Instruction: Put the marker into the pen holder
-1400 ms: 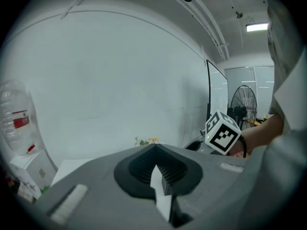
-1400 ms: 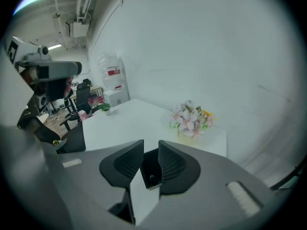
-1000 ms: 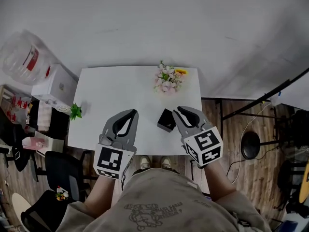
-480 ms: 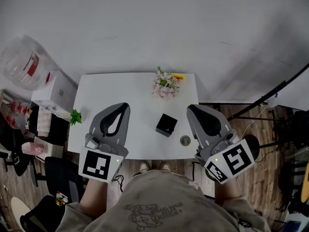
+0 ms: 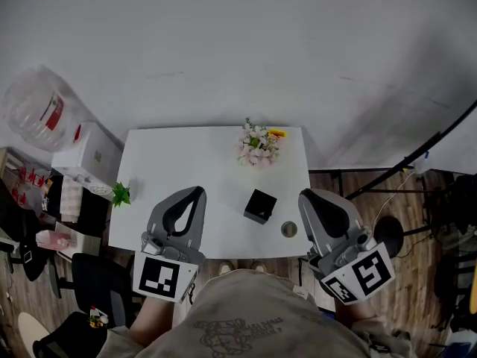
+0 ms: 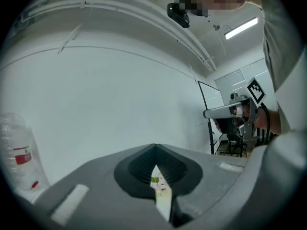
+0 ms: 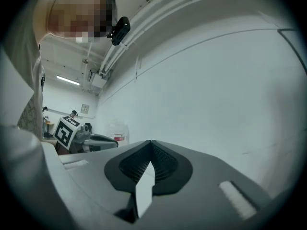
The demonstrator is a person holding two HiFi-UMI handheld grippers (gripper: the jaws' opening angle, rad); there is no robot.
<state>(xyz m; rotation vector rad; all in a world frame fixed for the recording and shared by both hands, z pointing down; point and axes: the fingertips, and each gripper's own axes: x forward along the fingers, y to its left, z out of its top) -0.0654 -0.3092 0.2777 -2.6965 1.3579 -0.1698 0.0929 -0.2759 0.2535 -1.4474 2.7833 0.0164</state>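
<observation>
Head view is showing the left gripper (image 5: 200, 191) and right gripper (image 5: 304, 194) hanging over the near edge of a smooth, matt white table (image 5: 186, 155). Both are wearing rounded grey plastic shells, each tapering to a point, with a cube of black-and-white square markers at the back. In each gripper view the shell is curving round a dark teardrop hollow lined with finely ribbed pads (image 6: 136, 169). Both pairs of jaws are meeting at their tips, closed on nothing. Only a thin sliver of bright tabletop is showing through the slit behind each tip.

The pen holder (image 5: 260, 206) is sitting on the table between the two pairs of jaws, clear of both and nearer the right pair, to their left. It is looking like a small, matt black, square-sided box, turned corner-on to the table's edge. Its dark opening is giving nothing away, so whether the marker is standing inside cannot be told.

A small round grey disc (image 5: 288, 230) is lying just beside the right jaws, on their left. A bunch of pale pink flowers (image 5: 259, 142) is standing well beyond both tips at the table's far edge.
</observation>
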